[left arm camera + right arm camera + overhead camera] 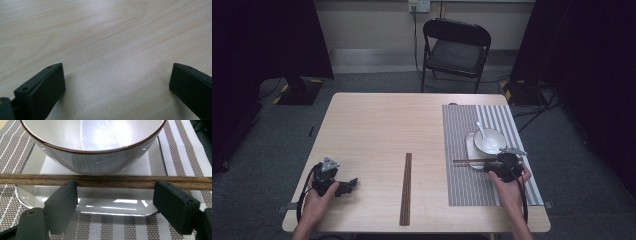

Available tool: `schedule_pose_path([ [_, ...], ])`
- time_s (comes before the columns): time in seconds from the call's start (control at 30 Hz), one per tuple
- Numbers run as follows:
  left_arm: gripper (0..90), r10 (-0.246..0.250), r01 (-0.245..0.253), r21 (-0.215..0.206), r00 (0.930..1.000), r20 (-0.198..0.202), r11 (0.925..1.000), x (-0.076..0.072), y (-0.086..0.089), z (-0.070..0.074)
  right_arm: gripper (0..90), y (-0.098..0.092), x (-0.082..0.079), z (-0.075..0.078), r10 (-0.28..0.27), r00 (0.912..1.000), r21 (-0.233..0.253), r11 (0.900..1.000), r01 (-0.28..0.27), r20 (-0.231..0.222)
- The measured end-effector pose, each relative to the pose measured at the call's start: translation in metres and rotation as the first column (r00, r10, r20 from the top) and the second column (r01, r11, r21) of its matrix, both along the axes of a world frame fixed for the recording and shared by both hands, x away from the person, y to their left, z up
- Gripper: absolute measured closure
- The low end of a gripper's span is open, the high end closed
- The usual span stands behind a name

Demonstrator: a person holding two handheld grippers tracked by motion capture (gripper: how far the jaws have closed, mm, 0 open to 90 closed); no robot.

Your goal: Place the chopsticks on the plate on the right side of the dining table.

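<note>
I judge the table-setting about half done: one chopstick (105,181) already lies across the front edge of the square plate (155,165) on the striped placemat (462,185), and my right gripper (113,200) sits over it with jaws spread, gripping nothing. The other chopstick (406,189) still lies on the bare wooden table (367,130), well apart from the mat. My left gripper (115,85) rests open above plain wood, empty. The bowl (489,141) stands on the plate with a white spoon (482,131) inside it.
</note>
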State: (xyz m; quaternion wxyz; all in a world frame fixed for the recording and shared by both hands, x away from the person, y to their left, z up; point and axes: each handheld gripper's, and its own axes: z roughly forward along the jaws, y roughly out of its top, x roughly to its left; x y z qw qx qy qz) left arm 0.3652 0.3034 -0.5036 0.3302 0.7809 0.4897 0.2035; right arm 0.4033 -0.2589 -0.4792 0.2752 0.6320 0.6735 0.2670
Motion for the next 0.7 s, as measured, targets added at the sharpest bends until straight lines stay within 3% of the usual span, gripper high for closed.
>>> schedule_pose_path([
  [0.4,0.0,-0.002,0.002,0.002,1.0000,0.000,1.0000,0.000,0.000,0.000,20.1,-0.002,0.000,0.000,0.001,1.0000,-0.002,1.000,-0.001,0.001],
  [0.7,0.0,-0.002,0.002,0.002,1.0000,0.000,1.0000,0.000,0.000,0.000,20.3,0.010,-0.016,0.007,0.038,0.9991,0.029,0.999,-0.038,0.021],
])
